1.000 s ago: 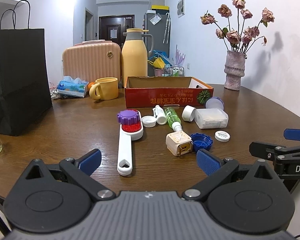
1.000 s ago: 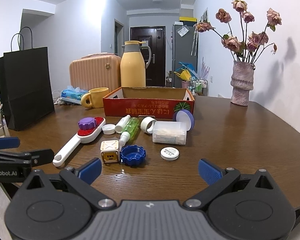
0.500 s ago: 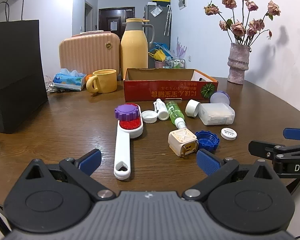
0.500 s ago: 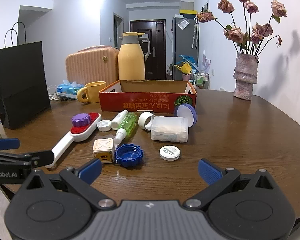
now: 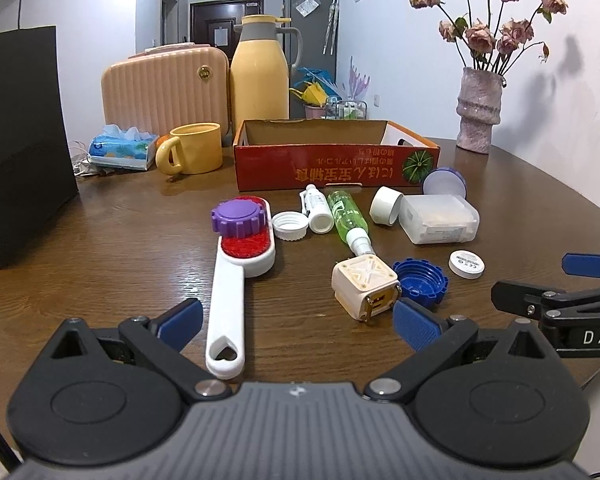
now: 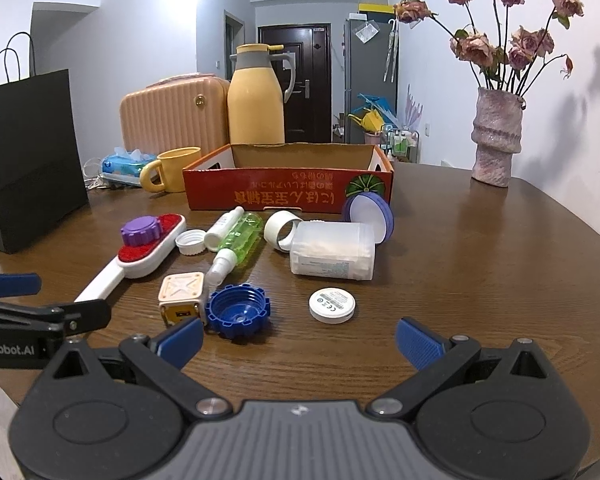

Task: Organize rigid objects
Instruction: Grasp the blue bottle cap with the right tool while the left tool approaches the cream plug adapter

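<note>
A red cardboard box (image 5: 332,168) (image 6: 288,192) stands open behind a spread of small items on the wooden table. They include a white brush (image 5: 240,264) with a purple cap on it, a green spray bottle (image 5: 348,216), a cream cube charger (image 5: 366,286) (image 6: 182,294), a blue cap (image 5: 420,280) (image 6: 238,310), a white disc (image 6: 332,305) and a clear plastic box (image 6: 332,252). My left gripper (image 5: 296,320) is open and empty, just short of the brush handle and the cube. My right gripper (image 6: 300,336) is open and empty, near the blue cap and disc.
A black paper bag (image 5: 16,140) stands at the left. A yellow mug (image 5: 192,148), tissue pack (image 5: 120,152), yellow thermos (image 5: 260,76) and pink case (image 5: 164,88) sit behind. A vase of dried roses (image 5: 478,116) stands at the back right.
Both grippers have moved forward toward the items, which look larger and nearer now. Both stay open. Nothing on the table has moved.
</note>
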{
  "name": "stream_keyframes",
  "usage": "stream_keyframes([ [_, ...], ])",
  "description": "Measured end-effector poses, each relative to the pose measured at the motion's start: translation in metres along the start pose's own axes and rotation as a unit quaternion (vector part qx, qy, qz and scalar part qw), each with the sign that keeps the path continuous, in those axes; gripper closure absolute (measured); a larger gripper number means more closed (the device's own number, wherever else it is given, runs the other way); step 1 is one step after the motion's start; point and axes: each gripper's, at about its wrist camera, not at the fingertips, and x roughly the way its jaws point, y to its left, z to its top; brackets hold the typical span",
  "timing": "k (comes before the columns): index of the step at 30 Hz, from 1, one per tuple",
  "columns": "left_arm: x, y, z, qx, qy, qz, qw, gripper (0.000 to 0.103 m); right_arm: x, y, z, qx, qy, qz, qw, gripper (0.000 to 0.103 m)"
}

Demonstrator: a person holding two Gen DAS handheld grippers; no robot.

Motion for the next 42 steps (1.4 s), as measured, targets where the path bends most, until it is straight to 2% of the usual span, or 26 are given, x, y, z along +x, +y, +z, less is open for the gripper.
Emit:
stream_keyframes([
  [6, 0.015, 0.001, 0.003, -0.001, 0.013, 0.003, 0.9999, 0.000, 0.017, 0.001, 0.002, -0.006, 0.012, 0.011, 1.000, 0.002],
  [9, 0.022, 0.001, 0.004, -0.001, 0.018, 0.004, 0.9998, 0.000, 0.026, 0.002, 0.002, -0.014, 0.018, 0.018, 1.000, 0.008],
  [21, 0.042, 0.006, 0.008, -0.007, 0.030, 0.015, 0.9994, 0.000, 0.065, 0.008, 0.008, -0.033, 0.048, 0.058, 0.997, 0.021],
  [34, 0.049, 0.008, 0.013, -0.012, 0.033, 0.027, 0.9990, 0.000, 0.096, 0.016, 0.018, -0.060, 0.066, 0.091, 0.992, 0.025],
  [36, 0.051, 0.008, 0.013, -0.011, 0.033, 0.026, 0.9990, 0.000, 0.100, 0.016, 0.018, -0.061, 0.068, 0.099, 0.991, 0.035],
  [38, 0.052, 0.007, 0.014, -0.011, 0.033, 0.026, 0.9990, 0.000, 0.103, 0.015, 0.017, -0.060, 0.072, 0.106, 0.990, 0.037],
  [41, 0.053, 0.005, 0.015, -0.011, 0.035, 0.027, 0.9990, 0.000, 0.103, 0.016, 0.017, -0.065, 0.064, 0.116, 0.989, 0.050],
  [42, 0.054, 0.004, 0.015, -0.011, 0.036, 0.027, 0.9989, 0.000, 0.102, 0.015, 0.017, -0.066, 0.062, 0.120, 0.989, 0.050],
])
